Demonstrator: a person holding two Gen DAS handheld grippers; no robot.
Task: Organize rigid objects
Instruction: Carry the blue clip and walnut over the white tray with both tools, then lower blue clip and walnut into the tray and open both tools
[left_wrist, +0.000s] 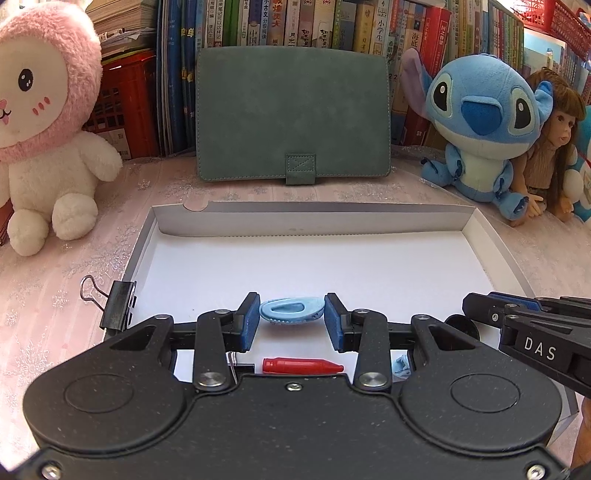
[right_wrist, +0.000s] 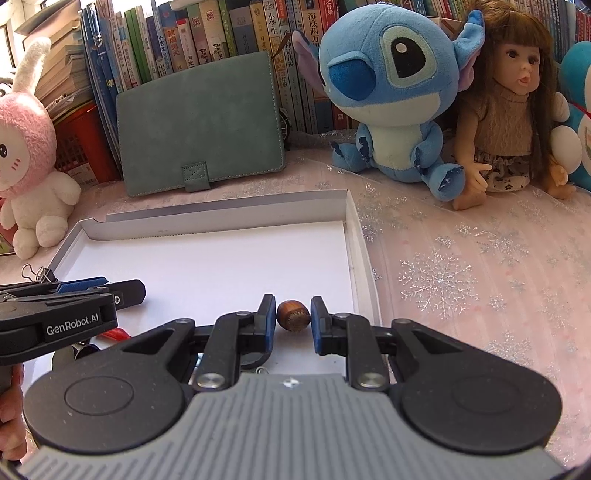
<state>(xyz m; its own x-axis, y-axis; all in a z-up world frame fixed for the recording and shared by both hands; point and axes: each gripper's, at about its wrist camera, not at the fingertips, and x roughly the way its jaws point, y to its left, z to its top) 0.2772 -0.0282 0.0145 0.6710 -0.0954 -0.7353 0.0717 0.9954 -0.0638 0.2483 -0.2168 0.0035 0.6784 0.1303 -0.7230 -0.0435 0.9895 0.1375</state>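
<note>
Here your left claw (left_wrist: 291, 319) grips a blue clip (left_wrist: 291, 311) and your right claw (right_wrist: 293, 318) grips a nut (right_wrist: 293, 316), both inside the white tray (left_wrist: 314, 219) on the pink snowflake tabletop (right_wrist: 480, 280), books (left_wrist: 295, 22) behind.

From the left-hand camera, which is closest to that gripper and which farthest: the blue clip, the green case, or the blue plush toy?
1. Light blue clip: between the left gripper's pads, in the white tray.
2. Green case: beyond the tray, leaning against the books.
3. Blue plush toy: far right; roughly as far as the case, hard to separate.
</note>
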